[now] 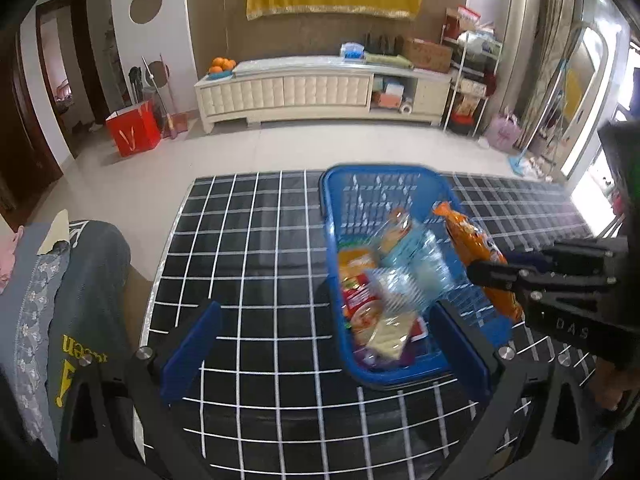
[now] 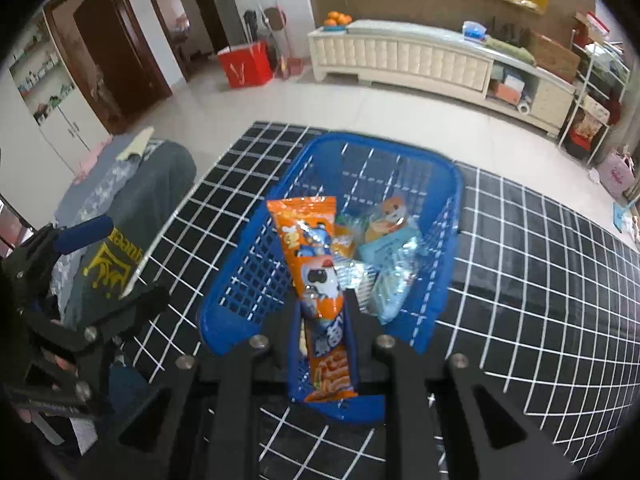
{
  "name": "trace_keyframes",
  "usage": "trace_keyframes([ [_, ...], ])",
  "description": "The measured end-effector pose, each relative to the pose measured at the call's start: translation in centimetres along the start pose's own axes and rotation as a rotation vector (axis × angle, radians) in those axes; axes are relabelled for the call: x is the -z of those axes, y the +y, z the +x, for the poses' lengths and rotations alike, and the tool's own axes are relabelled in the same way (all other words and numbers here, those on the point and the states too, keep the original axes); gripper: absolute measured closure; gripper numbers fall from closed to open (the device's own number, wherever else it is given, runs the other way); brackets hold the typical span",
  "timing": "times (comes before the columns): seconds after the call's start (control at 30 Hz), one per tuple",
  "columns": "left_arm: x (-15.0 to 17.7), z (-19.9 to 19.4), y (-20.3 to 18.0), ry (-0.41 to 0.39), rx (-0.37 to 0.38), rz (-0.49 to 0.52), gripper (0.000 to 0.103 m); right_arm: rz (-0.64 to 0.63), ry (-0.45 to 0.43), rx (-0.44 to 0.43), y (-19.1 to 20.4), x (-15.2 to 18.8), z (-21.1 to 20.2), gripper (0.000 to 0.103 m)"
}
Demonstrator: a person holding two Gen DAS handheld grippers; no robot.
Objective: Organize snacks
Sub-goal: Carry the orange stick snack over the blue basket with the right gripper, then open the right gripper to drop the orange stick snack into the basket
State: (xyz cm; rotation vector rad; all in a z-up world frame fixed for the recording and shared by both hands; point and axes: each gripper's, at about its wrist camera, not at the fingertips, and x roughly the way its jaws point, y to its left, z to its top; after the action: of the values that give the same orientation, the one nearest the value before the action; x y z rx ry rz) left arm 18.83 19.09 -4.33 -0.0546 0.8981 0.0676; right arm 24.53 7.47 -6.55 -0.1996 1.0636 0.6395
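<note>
clamped low in the right gripper [image 2: 325, 322], the orange snack packet [image 2: 316, 264] is held over the blue basket [image 2: 256, 280], where it could be snagged on the rim, while the left gripper [image 1: 326, 344] is kept apart and empty.

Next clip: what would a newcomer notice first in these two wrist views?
The orange snack packet, clamped in the right gripper above the blue basket, stands out first. The basket sits on a black cloth with a white grid and already holds several packets. The left gripper hangs open and empty beside the basket.
</note>
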Motion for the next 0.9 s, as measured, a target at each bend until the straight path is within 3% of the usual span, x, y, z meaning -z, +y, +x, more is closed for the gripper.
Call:
trace_keyframes([
  [0.33,1.6,4.5,1.0,0.065,0.038,-0.006,0.001,-0.036,0.167,0.054,-0.6,1.0,5.0,0.080],
  [0.53,1.9,4.7,0.4,0.076,0.041,0.001,0.001,-0.037,0.189,0.074,-0.7,1.8,5.0,0.078],
  [0.63,1.9,4.5,0.2,0.074,0.039,-0.002,0.001,-0.030,0.247,0.069,-1.4,2.1,5.5,0.069],
  [0.67,2.0,4.4,0.1,0.074,0.040,-0.004,0.001,-0.037,0.231,0.073,-1.4,2.2,5.3,0.068],
  [0.8,2.3,4.0,-0.2,0.070,0.043,-0.003,0.001,-0.032,0.201,0.067,-1.4,2.5,4.0,0.046],
  [0.9,2.7,3.5,-0.5,0.071,0.040,-0.001,0.001,-0.048,0.163,0.080,-1.1,2.8,2.6,0.045],
])
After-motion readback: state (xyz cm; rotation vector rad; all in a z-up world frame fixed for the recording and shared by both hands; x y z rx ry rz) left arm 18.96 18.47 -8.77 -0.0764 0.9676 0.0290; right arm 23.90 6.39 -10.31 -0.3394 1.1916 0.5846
